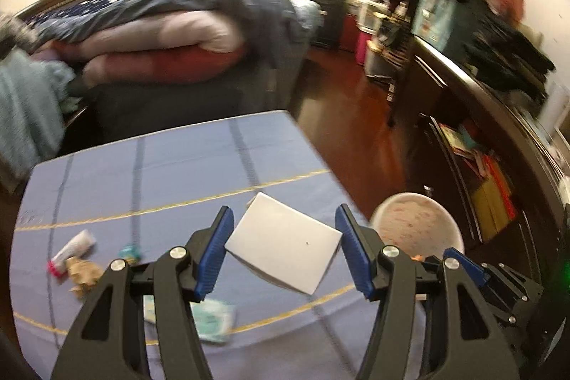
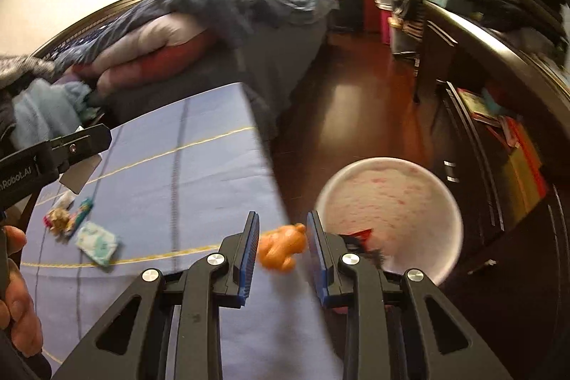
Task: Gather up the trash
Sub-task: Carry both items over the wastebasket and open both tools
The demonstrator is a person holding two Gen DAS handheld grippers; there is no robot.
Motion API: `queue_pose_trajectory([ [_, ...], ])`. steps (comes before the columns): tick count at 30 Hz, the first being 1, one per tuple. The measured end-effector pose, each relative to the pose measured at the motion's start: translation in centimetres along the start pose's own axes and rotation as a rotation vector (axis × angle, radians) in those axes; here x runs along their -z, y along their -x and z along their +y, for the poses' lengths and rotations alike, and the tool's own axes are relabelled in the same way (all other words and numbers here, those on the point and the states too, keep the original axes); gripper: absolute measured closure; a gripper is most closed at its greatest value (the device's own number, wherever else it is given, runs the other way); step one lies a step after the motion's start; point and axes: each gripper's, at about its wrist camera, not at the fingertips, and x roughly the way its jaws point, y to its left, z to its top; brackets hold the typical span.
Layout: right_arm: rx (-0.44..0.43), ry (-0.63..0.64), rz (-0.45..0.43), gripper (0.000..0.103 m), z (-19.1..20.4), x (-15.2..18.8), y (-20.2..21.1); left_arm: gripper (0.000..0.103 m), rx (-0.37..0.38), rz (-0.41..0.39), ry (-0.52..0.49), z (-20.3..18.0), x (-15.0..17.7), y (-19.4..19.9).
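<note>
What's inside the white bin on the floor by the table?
The white bin shows a pale, pink-speckled interior. A red-and-dark wrapper shows at its near rim. The right gripper, holding an orange scrap, covers the near edge, so anything there is hidden.

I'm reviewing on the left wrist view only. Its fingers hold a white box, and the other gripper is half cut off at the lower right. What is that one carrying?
Observer: The right gripper has a crumpled orange piece between its fingers.
Operator: Is anything at the bin that I can't see?
Observer: A red and dark wrapper shows at the near rim of the white bin. I cannot tell whether it lies inside.
Operator: Is a person visible?
Observer: Yes, a hand shows at the left edge of the right wrist view.
</note>
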Motion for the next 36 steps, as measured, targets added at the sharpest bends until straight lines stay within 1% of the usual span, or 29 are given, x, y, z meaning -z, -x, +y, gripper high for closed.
queue_pose_trajectory([
  [2, 0.009, -0.032, -0.002, 0.075, -1.9, 0.0, 0.0, 0.043, 0.020, 0.005, -0.031, -2.2, -0.1, -0.7],
  [4, 0.009, -0.061, 0.002, 0.078, -3.4, 0.1, -0.3, 0.043, 0.040, 0.017, -0.056, -4.2, -0.2, -1.6],
  [7, 0.003, -0.096, 0.015, 0.079, -5.7, 0.4, -0.6, 0.043, 0.058, 0.031, -0.073, -5.8, -0.1, -2.5],
  [14, 0.043, -0.125, 0.018, 0.079, -8.8, 0.9, -1.0, 0.043, 0.056, 0.049, -0.086, -6.5, -0.2, -3.7],
  [17, 0.060, -0.157, 0.016, 0.078, -10.2, 0.9, -1.1, 0.043, 0.079, 0.066, -0.101, -7.6, -0.3, -4.6],
  [19, 0.079, -0.187, 0.008, 0.078, -11.5, 1.1, -0.8, 0.043, 0.101, 0.069, -0.128, -8.9, -0.4, -5.3],
  [23, 0.119, -0.227, -0.005, 0.075, -13.7, 1.5, 0.2, 0.043, 0.135, 0.104, -0.195, -12.5, 0.1, -7.5],
  [28, 0.173, -0.245, -0.013, 0.075, -15.7, 2.2, 1.4, 0.043, 0.167, 0.167, -0.255, -16.6, 1.5, -11.1],
  [29, 0.180, -0.247, -0.015, 0.074, -16.1, 2.4, 1.6, 0.042, 0.170, 0.172, -0.262, -17.1, 1.6, -11.4],
  [30, 0.185, -0.250, -0.015, 0.073, -16.4, 2.4, 1.8, 0.041, 0.173, 0.178, -0.268, -17.6, 1.7, -11.9],
  [32, 0.198, -0.260, -0.016, 0.071, -17.0, 2.7, 2.1, 0.027, 0.180, 0.179, -0.272, -18.3, 1.9, -12.6],
  [34, 0.206, -0.267, -0.012, 0.071, -17.5, 2.8, 2.2, 0.024, 0.180, 0.181, -0.274, -18.7, 1.9, -13.1],
  [36, 0.211, -0.274, -0.012, 0.071, -17.8, 3.0, 2.4, 0.019, 0.183, 0.186, -0.270, -19.0, 1.8, -13.5],
])
